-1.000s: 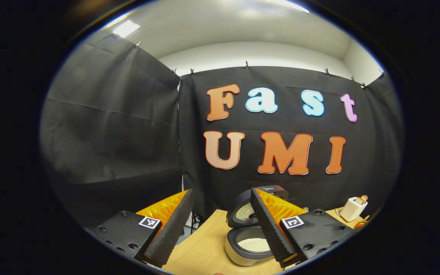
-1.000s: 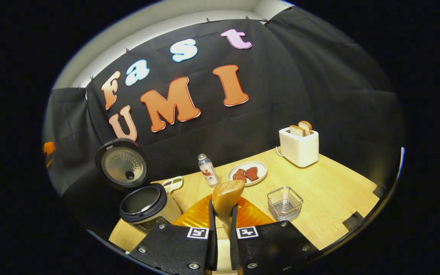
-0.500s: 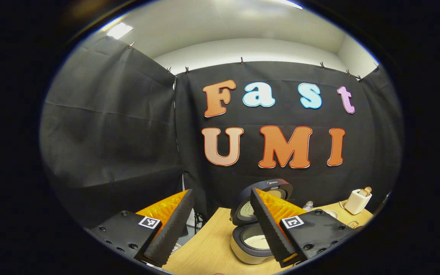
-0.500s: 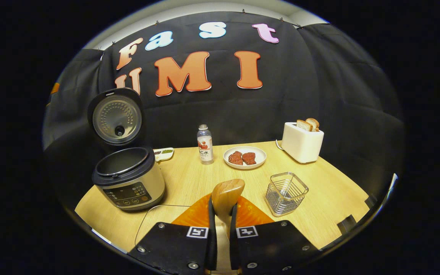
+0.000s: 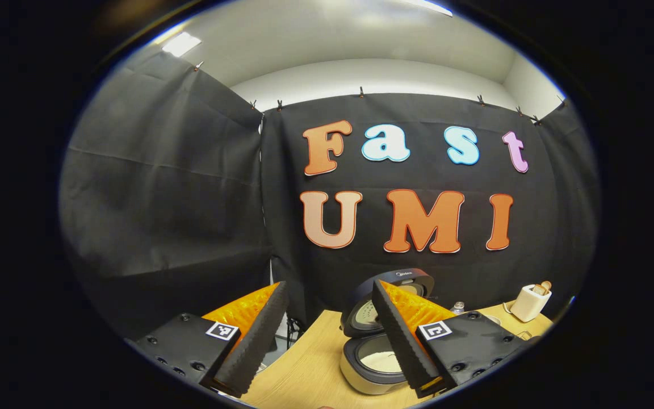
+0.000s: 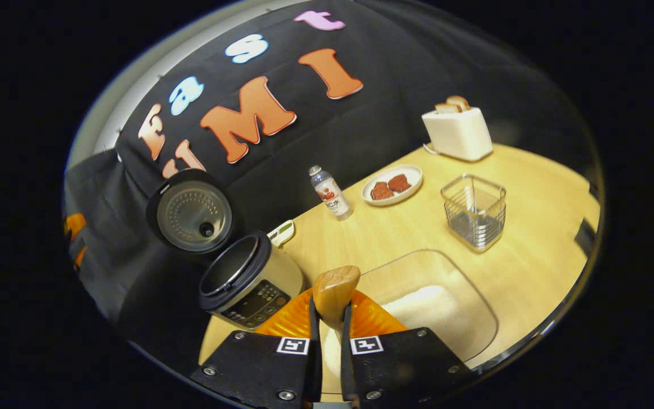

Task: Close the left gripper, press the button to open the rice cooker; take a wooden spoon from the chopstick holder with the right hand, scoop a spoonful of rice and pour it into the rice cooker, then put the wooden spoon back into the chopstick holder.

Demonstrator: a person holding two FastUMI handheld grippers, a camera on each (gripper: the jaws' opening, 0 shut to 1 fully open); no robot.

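rice cooker: round grey-and-dark rice cooker (image 6: 247, 278) at table's left, lid (image 6: 193, 215) hinged up, pot open; in the left gripper view the cooker (image 5: 369, 363) sits partly behind one finger, something pale in the pot.
left gripper: left gripper (image 5: 327, 335) fingers spread wide, holding nothing; raised, aimed level at the booth wall above the table edge.
spoon: light wooden spoon (image 6: 335, 292) pinched at the handle by the right gripper (image 6: 327, 363), bowl poking forward past the fingers. Judgement: stiff, light, smooth; grip low on the handle, firmly, or it twists once loaded.
right pose: rolled, tipped down over the clear container of white rice (image 6: 423, 309).
holder: square wire-mesh chopstick holder (image 6: 474, 210) at right, empty, well apart from the cooker.
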